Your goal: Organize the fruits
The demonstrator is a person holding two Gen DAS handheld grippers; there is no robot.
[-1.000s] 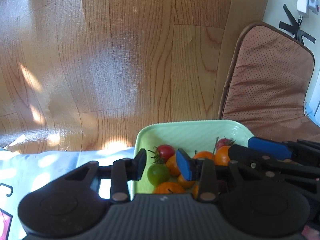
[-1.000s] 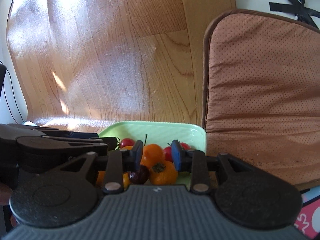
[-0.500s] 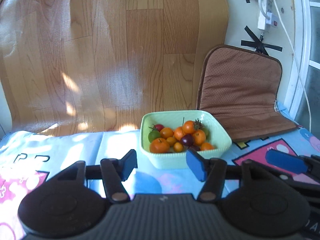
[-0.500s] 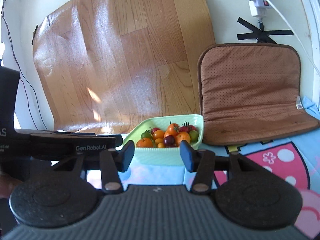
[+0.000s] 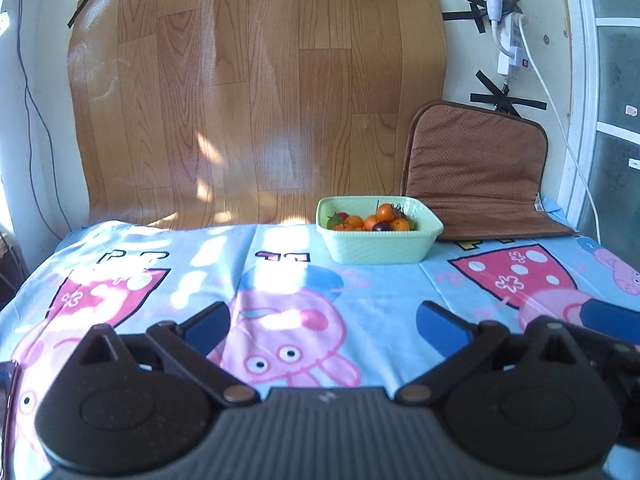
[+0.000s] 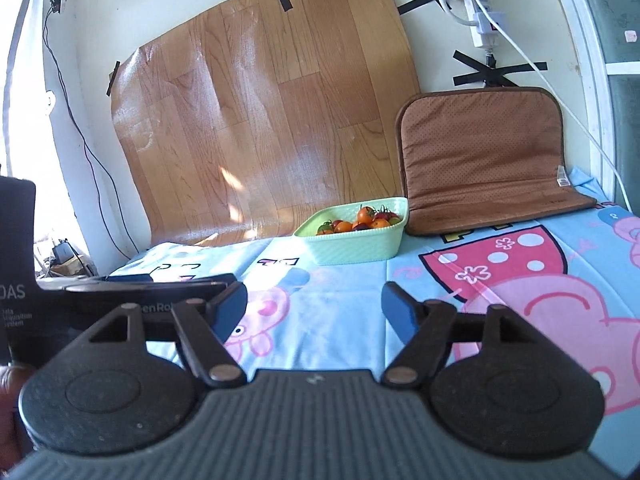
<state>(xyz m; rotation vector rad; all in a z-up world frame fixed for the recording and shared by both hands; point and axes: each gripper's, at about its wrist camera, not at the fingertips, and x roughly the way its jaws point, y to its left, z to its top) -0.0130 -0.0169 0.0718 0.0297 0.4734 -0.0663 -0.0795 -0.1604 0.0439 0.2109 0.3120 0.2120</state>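
I've pulled both tools back from the pale green ribbed plastic basket; a second ago its small orange, red and green tomatoes filled my view, and now it sits well away at the far side of the bed. The fruit is heaped inside it, none on the cloth that I can see. The basket rests on the blue cartoon-pig bedsheet, just beside the brown perforated seat cushion that leans against the wall, with the taped-up wood-pattern vinyl sheet behind.

My left gripper has just been opening and now stands spread wide, nothing between its blue pads. My right gripper has just been opening too, a little less wide, also empty.

I'd judge the sorting is done and this is the retreat. To finish cleanly I'd keep both tools level above the sheet, apart from each other, and avoid snagging the cloth.
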